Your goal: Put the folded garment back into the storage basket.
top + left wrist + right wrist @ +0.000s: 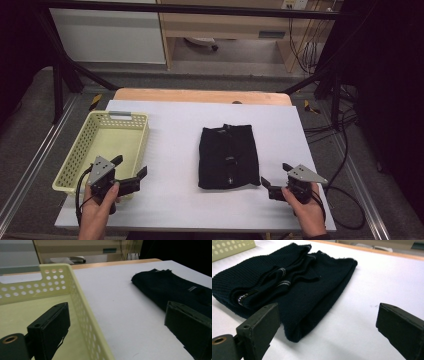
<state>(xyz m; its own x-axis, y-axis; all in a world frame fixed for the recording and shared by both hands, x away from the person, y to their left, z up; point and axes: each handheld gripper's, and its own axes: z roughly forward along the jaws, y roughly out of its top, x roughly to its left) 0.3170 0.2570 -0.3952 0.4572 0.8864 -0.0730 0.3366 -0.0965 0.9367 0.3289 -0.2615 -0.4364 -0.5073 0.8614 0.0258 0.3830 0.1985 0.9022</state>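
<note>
Black ribbed knit garment (228, 157), folded flat at the middle of the white tabletop (175, 150) in the high view, looks soft, light and floppy; both the left tool (131, 178) and right tool (274, 181) gape wide and empty. In the left gripper view the pale yellow perforated plastic basket (82, 310) fills the left. In the right gripper view the thick folded edge (317, 315) at centre looks best to pinch.

Garment (228, 156): dark ribbed knit cloth, matt, w/ fuzzy edges. Basket (80, 145): pale yellow plastic, perforated walls, slight sheen. Table (175, 145): smooth matt white top, wood strip at far edge. Gripper jaws: matt black plastic.
</note>
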